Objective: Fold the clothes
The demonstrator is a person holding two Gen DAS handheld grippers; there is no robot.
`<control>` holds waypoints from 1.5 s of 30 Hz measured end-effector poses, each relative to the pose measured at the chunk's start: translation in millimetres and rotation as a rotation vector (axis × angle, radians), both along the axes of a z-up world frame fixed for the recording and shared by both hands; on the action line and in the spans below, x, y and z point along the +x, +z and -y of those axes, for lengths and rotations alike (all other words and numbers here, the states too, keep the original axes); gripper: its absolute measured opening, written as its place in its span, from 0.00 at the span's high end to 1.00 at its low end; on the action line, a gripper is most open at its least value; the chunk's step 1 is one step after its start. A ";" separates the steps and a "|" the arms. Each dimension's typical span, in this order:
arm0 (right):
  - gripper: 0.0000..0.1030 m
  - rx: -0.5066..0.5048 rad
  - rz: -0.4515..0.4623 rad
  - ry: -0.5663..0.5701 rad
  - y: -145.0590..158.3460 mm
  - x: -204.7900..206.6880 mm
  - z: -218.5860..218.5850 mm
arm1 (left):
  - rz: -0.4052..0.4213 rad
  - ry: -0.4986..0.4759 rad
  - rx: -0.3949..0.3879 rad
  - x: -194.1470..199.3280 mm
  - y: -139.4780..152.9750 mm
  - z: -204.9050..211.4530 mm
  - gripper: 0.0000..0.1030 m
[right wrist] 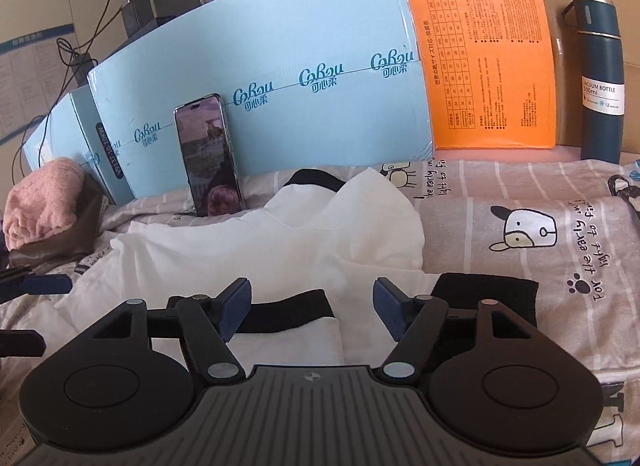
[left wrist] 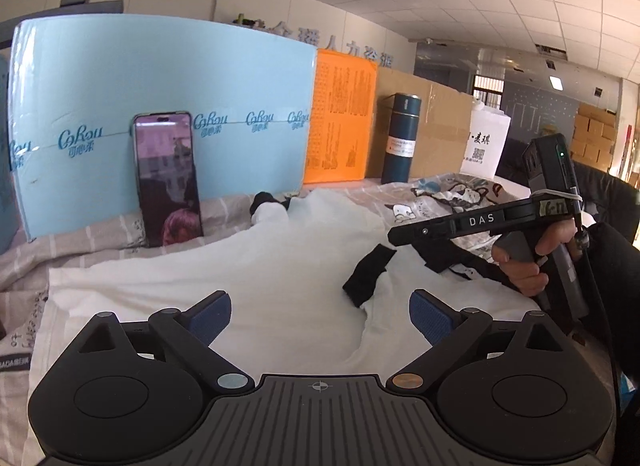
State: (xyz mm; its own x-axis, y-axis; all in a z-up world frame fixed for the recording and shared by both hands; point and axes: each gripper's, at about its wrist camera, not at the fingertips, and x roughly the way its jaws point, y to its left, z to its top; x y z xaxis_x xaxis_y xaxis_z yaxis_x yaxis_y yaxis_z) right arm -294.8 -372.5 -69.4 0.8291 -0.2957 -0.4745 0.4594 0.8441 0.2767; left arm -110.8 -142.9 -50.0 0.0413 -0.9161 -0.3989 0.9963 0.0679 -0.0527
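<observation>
A white garment (left wrist: 256, 270) with black cuffs (left wrist: 368, 276) and a black collar lies partly folded on a patterned bedsheet; it also shows in the right wrist view (right wrist: 288, 242). My left gripper (left wrist: 320, 316) is open and empty, hovering just above the white cloth. My right gripper (right wrist: 312, 308) is open and empty above a black cuff band (right wrist: 288, 314); another black cuff (right wrist: 488, 294) lies to its right. The right gripper also shows in the left wrist view (left wrist: 404, 236), held over the garment's right side.
A phone (left wrist: 168, 179) leans on a light blue box (left wrist: 160, 77) behind the garment. An orange box (left wrist: 342, 117), a dark blue bottle (left wrist: 400, 137) and a cardboard box stand along the back. A pink cloth (right wrist: 40, 201) lies at the far left.
</observation>
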 end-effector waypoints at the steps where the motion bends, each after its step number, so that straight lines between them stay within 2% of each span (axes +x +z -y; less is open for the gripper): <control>1: 0.33 0.004 0.014 -0.002 -0.8 -1.2 -2.1 | 0.025 -0.004 -0.004 -5.3 0.2 12.6 0.05; 4: 0.30 -0.009 -0.012 -0.033 -7.8 0.1 -3.9 | 0.083 -0.013 0.013 -15.5 -4.4 50.1 0.05; 7: 0.29 -0.006 -0.082 -0.075 -17.9 4.2 -0.4 | 0.151 0.037 0.111 -14.8 -20.5 81.2 0.05; 9: 0.27 -0.016 -0.093 -0.069 -21.3 5.2 -2.0 | 0.183 0.062 0.165 -10.4 -32.4 91.2 0.05; 11: 0.22 -0.024 -0.100 -0.058 -23.3 5.9 -3.8 | 0.147 0.073 0.209 -0.7 -43.4 95.5 0.01; 14: 0.20 -0.007 -0.081 -0.049 -23.5 3.3 -1.7 | 0.075 0.058 0.203 10.1 -41.9 91.5 0.01; 17: 0.20 0.055 -0.005 -0.021 -22.1 -6.7 6.5 | 0.001 0.033 0.171 21.5 -37.1 84.4 0.02; 19: 0.20 0.099 0.083 0.012 -16.5 -16.7 12.6 | -0.024 0.029 0.154 27.4 -31.5 78.4 0.02; 23: 0.20 0.058 0.163 -0.001 13.6 -33.5 19.8 | 0.001 0.062 0.104 44.0 -12.5 55.1 0.02; 25: 0.20 0.015 0.166 -0.007 36.5 -35.6 23.8 | 0.012 0.097 0.086 56.4 -3.5 42.2 0.02; 29: 0.20 -0.102 0.130 -0.009 92.3 -30.1 32.1 | 0.059 0.134 0.099 82.7 12.9 31.6 0.02; 31: 0.20 -0.144 0.143 0.029 115.4 -21.1 40.6 | 0.073 0.162 0.113 99.2 23.0 36.4 0.02; 34: 0.20 -0.126 0.140 0.008 138.7 7.0 66.3 | 0.045 0.172 0.145 119.4 26.5 48.5 0.02; 38: 0.20 -0.033 0.105 0.024 116.7 46.3 101.1 | -0.002 0.169 0.171 132.6 6.8 60.8 0.02; 43: 0.20 0.071 -0.004 0.077 60.2 91.6 140.1 | -0.001 0.194 0.201 148.7 -25.7 60.0 0.02; 45: 0.20 0.113 -0.033 0.092 40.8 106.7 154.2 | -0.015 0.214 0.240 155.1 -33.7 61.7 0.02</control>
State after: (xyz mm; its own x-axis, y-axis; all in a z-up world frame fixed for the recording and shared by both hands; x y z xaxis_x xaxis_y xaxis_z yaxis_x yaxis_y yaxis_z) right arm -188.1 -526.8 -28.6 0.8337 -0.1620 -0.5279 0.3915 0.8476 0.3583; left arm 44.3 -204.5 -83.8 0.2156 -0.7670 -0.6043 0.9573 0.2881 -0.0241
